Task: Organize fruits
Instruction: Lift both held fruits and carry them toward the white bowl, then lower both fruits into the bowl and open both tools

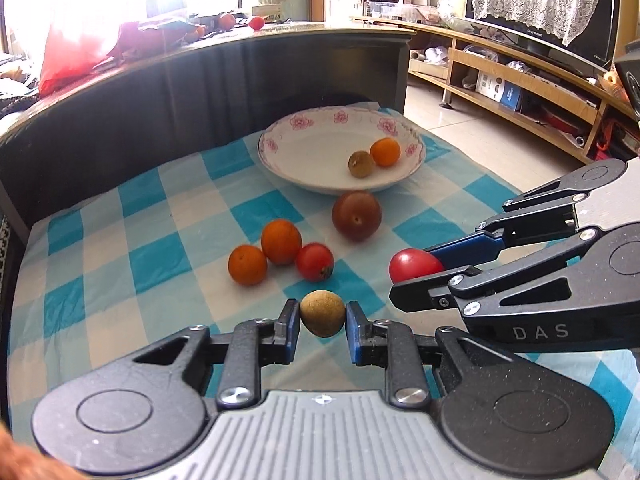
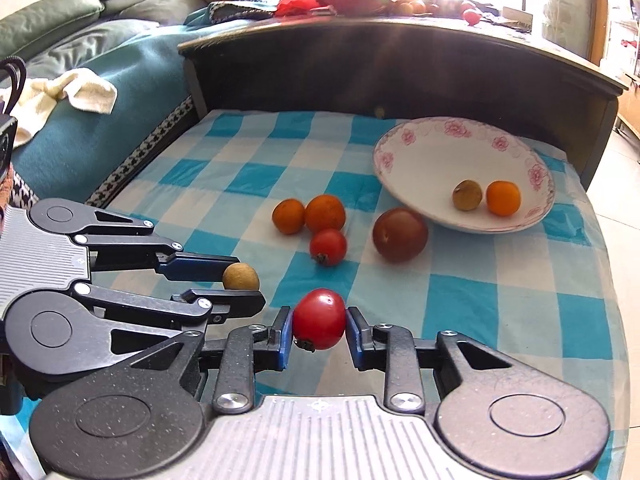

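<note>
Blue-padded fingers of the left gripper (image 1: 322,315) pinched a tan longan (image 1: 322,313); the right gripper (image 2: 319,323) clamped a red tomato (image 2: 319,318). From the right gripper, the floral bowl (image 2: 404,136) lay at one o'clock, nearer that hand.

A blue-checked cloth (image 1: 132,264) bears a floral bowl (image 1: 316,184) and loose fruits (image 1: 280,242).

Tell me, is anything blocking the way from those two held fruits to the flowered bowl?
Partly: the dark plum sits just before the bowl, and three small fruits lie left of it. Lifting over them looks clear.
</note>
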Demonstrator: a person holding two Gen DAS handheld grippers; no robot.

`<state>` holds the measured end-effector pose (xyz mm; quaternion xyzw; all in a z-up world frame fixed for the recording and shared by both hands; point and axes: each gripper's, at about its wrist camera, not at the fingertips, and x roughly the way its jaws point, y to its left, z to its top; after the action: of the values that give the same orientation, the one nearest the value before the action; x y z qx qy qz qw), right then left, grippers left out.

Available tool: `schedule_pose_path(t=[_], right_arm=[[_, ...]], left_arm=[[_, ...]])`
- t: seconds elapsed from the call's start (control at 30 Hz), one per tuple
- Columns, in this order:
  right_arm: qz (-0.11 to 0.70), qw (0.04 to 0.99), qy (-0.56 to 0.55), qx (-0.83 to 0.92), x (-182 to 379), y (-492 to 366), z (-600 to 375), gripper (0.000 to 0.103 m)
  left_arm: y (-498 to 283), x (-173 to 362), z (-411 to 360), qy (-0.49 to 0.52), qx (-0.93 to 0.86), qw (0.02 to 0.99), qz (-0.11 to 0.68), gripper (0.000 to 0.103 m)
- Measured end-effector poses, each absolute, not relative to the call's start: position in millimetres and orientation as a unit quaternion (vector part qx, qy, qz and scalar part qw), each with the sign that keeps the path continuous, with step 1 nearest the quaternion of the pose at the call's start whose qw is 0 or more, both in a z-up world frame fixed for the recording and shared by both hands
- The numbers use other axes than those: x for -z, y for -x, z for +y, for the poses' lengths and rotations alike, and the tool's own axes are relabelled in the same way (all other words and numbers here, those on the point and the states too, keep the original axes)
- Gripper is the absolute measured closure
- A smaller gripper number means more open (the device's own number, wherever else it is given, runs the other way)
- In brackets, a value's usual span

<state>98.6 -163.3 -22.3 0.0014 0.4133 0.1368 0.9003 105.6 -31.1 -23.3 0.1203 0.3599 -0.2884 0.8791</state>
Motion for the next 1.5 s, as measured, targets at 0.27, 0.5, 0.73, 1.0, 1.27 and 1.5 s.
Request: schedule_pose_path(t=[0.27,0.5,0.73,1.0,1.27,1.5], right_arm=[[0.393,0.912,-0.022,-0.118,12.2,-109.7,-184.9,0.08],[0.366,0.925,-0.039,-0.095,1.7,-129.8,-207.4,0.08],[0.353,0.932,-0.052,-0.07,2.7,-159.6,-225.8,0.08],[0.362,0.929,-0.059,-0.042,16.8,-177.6,-241.4,0.079],[0.373,0.926,-0.051,-0.029,28.5,-182.9,-246.4,0.079],[0.374,0.926,-0.04,-0.03,32.6,-188.6,-243.5,0.078]], left_arm=[[-125.0,8.9,-54.6,-0.124,0.285,0.889,0.335,0.07],[-152.4,-3.5,-75.6,-0.121,0.272,0.902,0.311,0.07],[-183.3,3.7,-95.2,-0.127,0.266,0.907,0.302,0.071],[-201.1,15.3,-108.9,-0.125,0.274,0.905,0.3,0.071],[-209.8,23.1,-113.3,-0.119,0.276,0.905,0.302,0.071],[-216.8,30.5,-112.8,-0.113,0.274,0.904,0.309,0.071]])
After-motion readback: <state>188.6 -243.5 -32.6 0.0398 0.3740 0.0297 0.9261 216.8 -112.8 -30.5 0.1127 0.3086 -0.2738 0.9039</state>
